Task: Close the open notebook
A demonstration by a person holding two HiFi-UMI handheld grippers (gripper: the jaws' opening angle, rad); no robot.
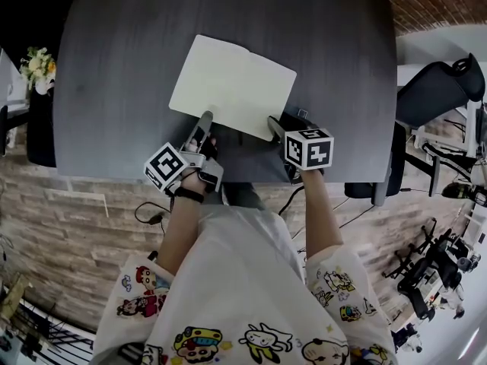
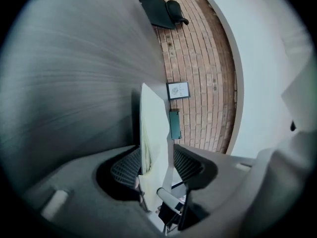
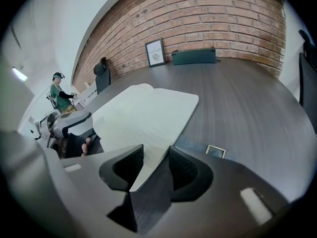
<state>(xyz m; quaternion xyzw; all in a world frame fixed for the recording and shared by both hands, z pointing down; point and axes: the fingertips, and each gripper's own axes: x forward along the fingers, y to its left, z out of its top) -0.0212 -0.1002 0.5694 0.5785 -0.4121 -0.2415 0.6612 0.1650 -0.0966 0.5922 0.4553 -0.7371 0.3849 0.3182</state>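
Note:
The notebook (image 1: 232,82) lies open on the dark grey table (image 1: 114,90), showing blank cream pages. My left gripper (image 1: 206,120) is at the front edge of its left half, rolled onto its side. In the left gripper view the notebook's edge (image 2: 151,133) stands between the jaws of the left gripper (image 2: 156,162); it rests against one pad, with a thin gap to the other. My right gripper (image 1: 272,125) sits at the notebook's front right corner. There the right gripper (image 3: 156,165) is open, with the page corner (image 3: 143,113) running in between its pads.
A small framed square (image 3: 216,151) lies on the table right of the notebook. At the far end are a picture frame (image 3: 155,52) and a dark green case (image 3: 193,56). An office chair (image 1: 437,90) stands to the right, flowers (image 1: 38,65) to the left. A person (image 3: 59,95) stands far off.

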